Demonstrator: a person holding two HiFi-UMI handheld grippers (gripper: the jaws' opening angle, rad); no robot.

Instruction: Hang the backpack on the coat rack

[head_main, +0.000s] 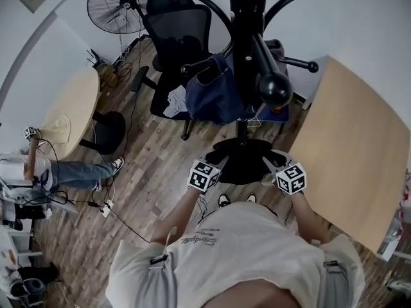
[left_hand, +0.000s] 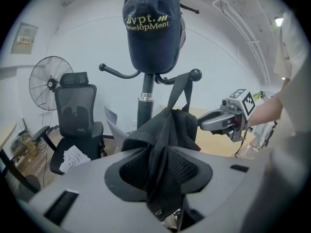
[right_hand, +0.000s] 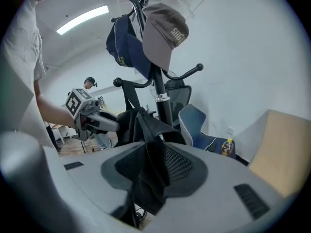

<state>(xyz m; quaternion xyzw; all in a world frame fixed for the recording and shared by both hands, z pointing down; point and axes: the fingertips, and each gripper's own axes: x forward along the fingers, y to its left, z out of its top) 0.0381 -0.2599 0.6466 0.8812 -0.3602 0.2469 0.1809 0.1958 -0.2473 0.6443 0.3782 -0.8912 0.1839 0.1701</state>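
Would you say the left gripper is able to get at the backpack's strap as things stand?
Probably yes: the backpack sits between the left gripper's open fingers, and its strap rises just above them to the hook, nothing between.

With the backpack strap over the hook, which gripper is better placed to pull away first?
Left, probably. Both stand open with backpack cloth loose between the jaws, but the left gripper has floor beside it, while the right gripper is close beside the table.
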